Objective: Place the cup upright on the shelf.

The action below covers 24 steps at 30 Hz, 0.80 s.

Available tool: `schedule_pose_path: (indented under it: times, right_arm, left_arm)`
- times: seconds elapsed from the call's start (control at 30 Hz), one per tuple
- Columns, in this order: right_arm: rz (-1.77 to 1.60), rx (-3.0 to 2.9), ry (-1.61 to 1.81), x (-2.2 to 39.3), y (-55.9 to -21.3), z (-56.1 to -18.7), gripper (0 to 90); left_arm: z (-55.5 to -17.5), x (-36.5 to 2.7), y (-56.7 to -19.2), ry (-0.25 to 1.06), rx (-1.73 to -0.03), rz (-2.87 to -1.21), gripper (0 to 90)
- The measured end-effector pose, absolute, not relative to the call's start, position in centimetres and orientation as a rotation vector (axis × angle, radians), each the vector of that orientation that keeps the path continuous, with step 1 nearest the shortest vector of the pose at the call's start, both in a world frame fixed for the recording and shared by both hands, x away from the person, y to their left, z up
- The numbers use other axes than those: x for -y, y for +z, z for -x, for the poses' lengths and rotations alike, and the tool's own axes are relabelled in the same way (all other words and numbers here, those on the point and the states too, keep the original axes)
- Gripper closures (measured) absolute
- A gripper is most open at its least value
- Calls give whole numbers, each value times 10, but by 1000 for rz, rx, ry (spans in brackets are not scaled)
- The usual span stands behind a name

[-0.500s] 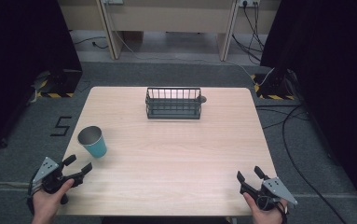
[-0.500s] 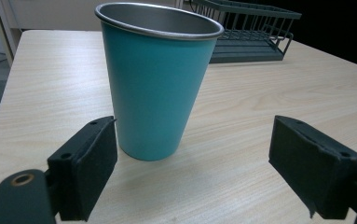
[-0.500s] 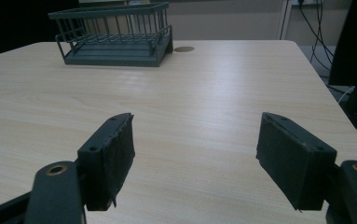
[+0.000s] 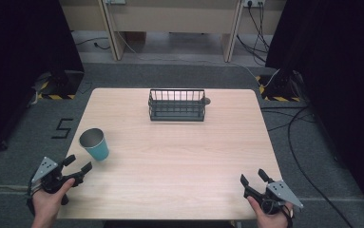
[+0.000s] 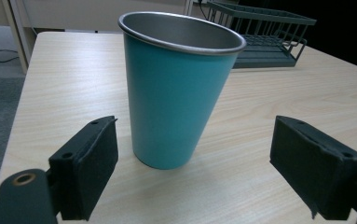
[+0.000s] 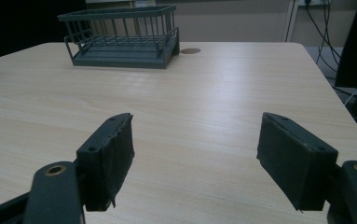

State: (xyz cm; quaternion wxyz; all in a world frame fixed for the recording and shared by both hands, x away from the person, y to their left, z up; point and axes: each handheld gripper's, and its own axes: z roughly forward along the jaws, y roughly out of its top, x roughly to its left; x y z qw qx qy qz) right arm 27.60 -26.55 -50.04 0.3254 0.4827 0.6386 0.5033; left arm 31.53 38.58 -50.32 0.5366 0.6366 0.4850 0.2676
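On table [image 4: 179,156]: teal cup [image 4: 94,144], upright, near left edge | wire rack [image 4: 177,105], far side | left gripper [image 4: 77,166] jaws spread, just before cup | right gripper [image 4: 253,179] jaws spread, holding nothing.

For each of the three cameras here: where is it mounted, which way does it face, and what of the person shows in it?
High view: above the person's side, looking forward and down on the table; both hands hold the left gripper and right gripper.
Left gripper view: rides the left gripper, open jaws facing the teal cup.
Right gripper view: rides the right gripper, open jaws facing bare tabletop.
Shared: the dark wire basket appears in all three.
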Motion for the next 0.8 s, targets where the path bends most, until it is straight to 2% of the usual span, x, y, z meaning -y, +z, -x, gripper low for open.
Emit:
schedule_pose_path:
  times: [0.4,0.8]
  right_arm:
    - [-1281,-1670,1310,268,-499,-276,273]
    - [-1288,-1678,1302,267,-501,-277,274]
  left_arm:
    - [-340,-373,-498,687,-1157,-1576,145]
    - [-360,-368,-503,660,-1143,-1578,145]
